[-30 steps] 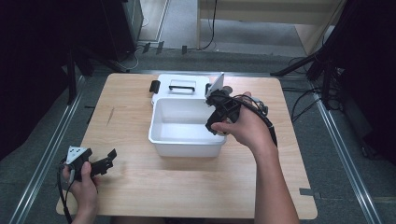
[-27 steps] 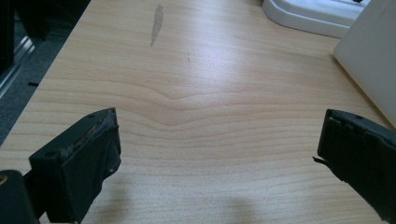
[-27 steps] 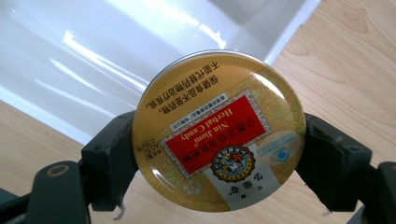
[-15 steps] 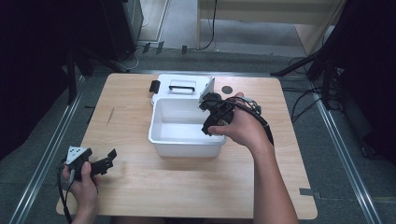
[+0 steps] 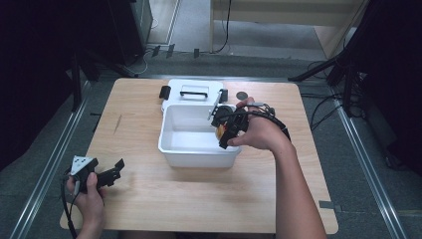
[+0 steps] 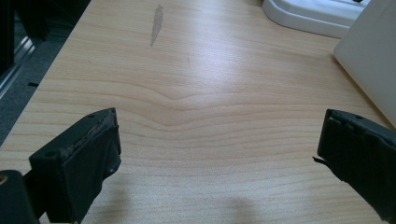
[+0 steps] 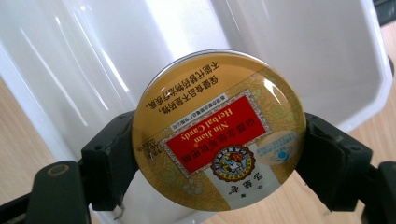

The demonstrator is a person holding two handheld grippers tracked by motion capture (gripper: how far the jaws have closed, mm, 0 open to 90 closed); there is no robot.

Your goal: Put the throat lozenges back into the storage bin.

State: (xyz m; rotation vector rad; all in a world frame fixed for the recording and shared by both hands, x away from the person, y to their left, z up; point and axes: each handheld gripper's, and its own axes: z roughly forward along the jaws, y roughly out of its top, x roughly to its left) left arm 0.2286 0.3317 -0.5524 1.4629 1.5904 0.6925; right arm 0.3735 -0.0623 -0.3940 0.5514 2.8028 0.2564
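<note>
Right gripper (image 7: 219, 154) clamped on round candy tin (image 7: 218, 130), over white bin (image 5: 196, 149)

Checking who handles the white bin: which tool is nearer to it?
Right. The right tool, clamped on a round candy tin, hangs over the white bin at its right end. The left tool sits open near the table's front left corner, well clear of the bin.

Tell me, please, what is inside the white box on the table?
The white box has a bare white floor. The right gripper holds a round golden candy tin over the box's right side. That gripper and hand cover the floor below, so that corner cannot be checked.
</note>
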